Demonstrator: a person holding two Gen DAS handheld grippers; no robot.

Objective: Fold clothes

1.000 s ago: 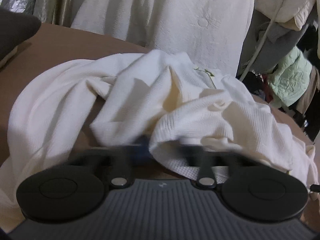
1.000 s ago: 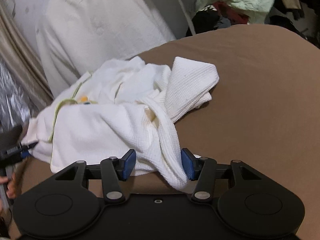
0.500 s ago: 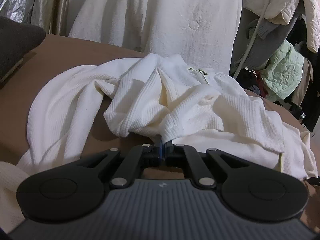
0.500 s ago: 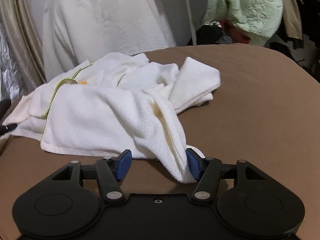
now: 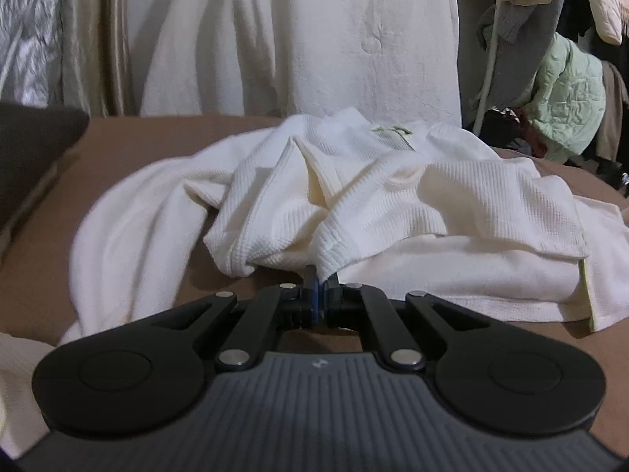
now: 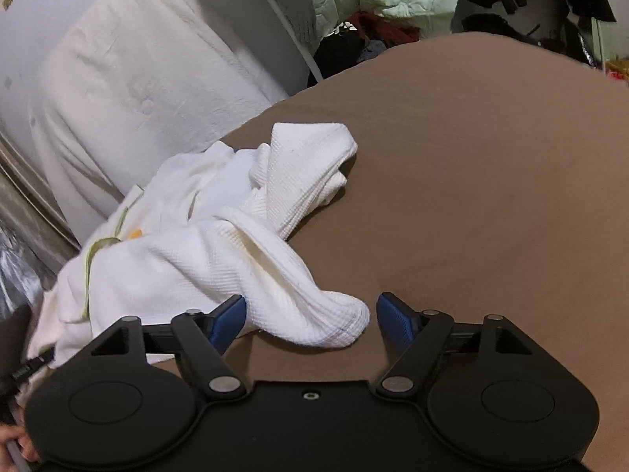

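A crumpled white waffle-knit garment (image 5: pixel 393 204) with thin green trim lies bunched on the brown surface (image 5: pixel 137 145). My left gripper (image 5: pixel 320 279) is shut on a hem corner of the garment, and the cloth rises from between its blue pads. In the right wrist view the same garment (image 6: pixel 204 251) lies to the left, and a rolled sleeve end (image 6: pixel 338 318) rests between the fingers of my right gripper (image 6: pixel 310 314). Its jaws are opening; the blue pads (image 6: pixel 228 316) stand apart from the cloth.
A white covered cushion (image 5: pixel 306 39) stands upright behind the surface. Hanging clothes, a pale green quilted jacket (image 5: pixel 566 94) and a white rack pole (image 5: pixel 491 51) crowd the right background. A dark cushion (image 5: pixel 31 145) lies at the left. Bare brown surface (image 6: pixel 491 181) spreads to the right.
My left gripper closed on the garment's hem and pulled it toward the camera. My right gripper's jaws widened, and the sleeve end now lies loose between them.
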